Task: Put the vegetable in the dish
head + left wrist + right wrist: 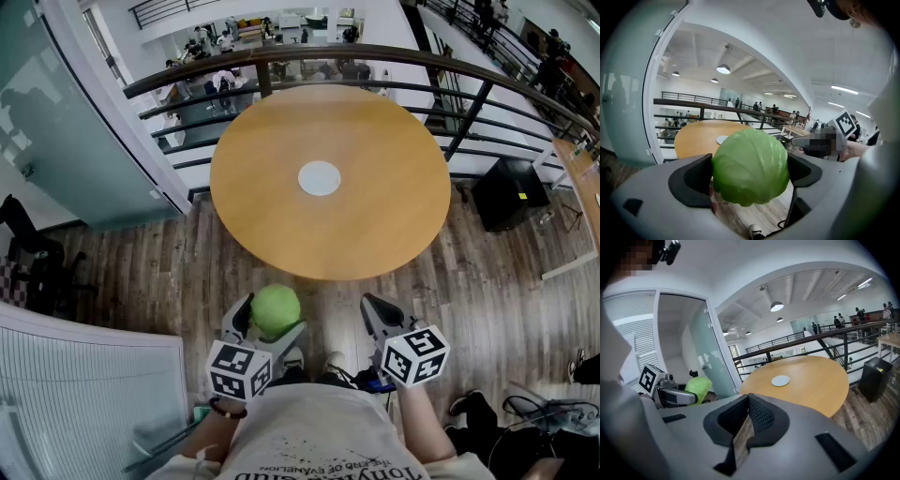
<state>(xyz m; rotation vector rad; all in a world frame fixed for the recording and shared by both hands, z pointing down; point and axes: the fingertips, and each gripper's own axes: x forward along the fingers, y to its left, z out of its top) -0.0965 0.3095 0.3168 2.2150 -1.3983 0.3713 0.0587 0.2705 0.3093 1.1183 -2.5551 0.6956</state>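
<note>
Round wooden table (384, 202), white dish (319, 178) centred, left fingers (691, 180) gripping cabbage (751, 166), right fingers (761, 416) closed.

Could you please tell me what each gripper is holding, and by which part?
The left gripper holds the green cabbage by its two opposite sides, between its fingers. The right gripper, fingers together, holds nothing.

Bare wood lies open across the round surface (375, 187), from its near edge to the small white dish (319, 178) at its centre. A dark railing (309, 56) curves close behind the far edge. A glass partition (66, 122) stands off the left edge and a black cabinet (511, 192) off the right.
</note>
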